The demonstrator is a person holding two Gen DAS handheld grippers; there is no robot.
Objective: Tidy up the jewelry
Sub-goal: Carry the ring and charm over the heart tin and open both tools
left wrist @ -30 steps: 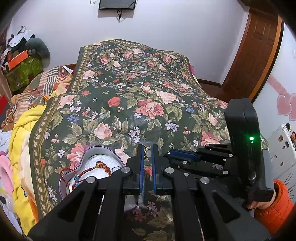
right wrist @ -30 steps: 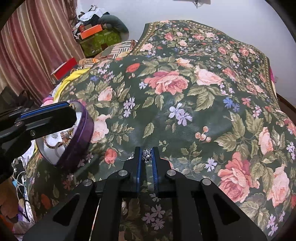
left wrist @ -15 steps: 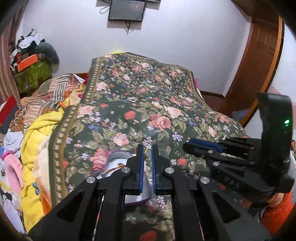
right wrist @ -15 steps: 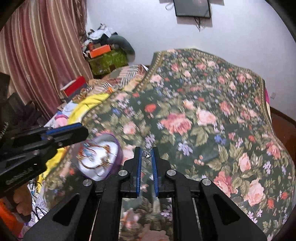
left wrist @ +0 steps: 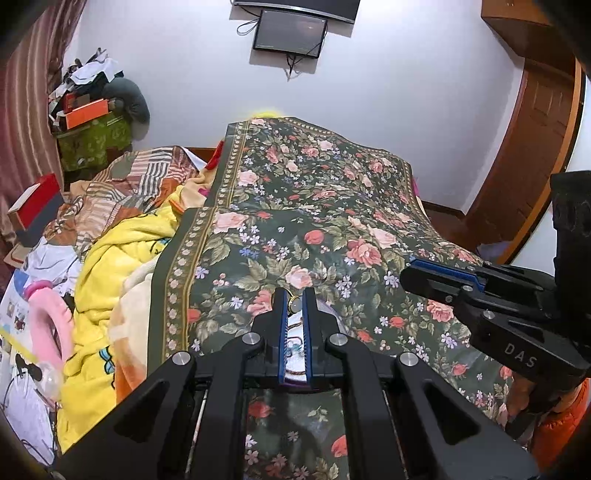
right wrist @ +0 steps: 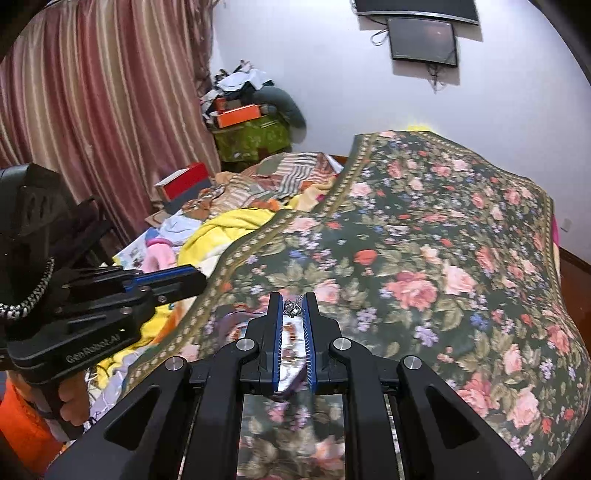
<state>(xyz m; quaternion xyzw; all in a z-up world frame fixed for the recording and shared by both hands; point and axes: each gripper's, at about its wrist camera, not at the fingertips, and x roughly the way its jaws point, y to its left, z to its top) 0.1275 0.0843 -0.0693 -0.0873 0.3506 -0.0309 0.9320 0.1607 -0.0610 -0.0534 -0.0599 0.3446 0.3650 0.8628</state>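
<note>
My left gripper [left wrist: 294,301] is shut on a small gold ring [left wrist: 294,305], held above the bed. Under it lies the purple-rimmed jewelry box [left wrist: 295,350], mostly hidden by the fingers. My right gripper [right wrist: 293,304] is shut on a small silver pendant [right wrist: 291,308] with a thin chain, also above the box [right wrist: 291,354], which is blurred there. Each gripper shows from the side in the other's view: the right one [left wrist: 436,275] and the left one [right wrist: 177,277].
A dark floral bedspread [left wrist: 325,206] covers the bed. A yellow blanket [left wrist: 110,266] and a heap of clothes lie to the left. A wooden door [left wrist: 524,155] stands at right, curtains [right wrist: 92,110] at left, a screen [left wrist: 290,33] on the wall.
Both grippers have risen and tilted up from the bedspread, each still holding its piece. The jewelry box now lies under the fingers instead of to the left.
</note>
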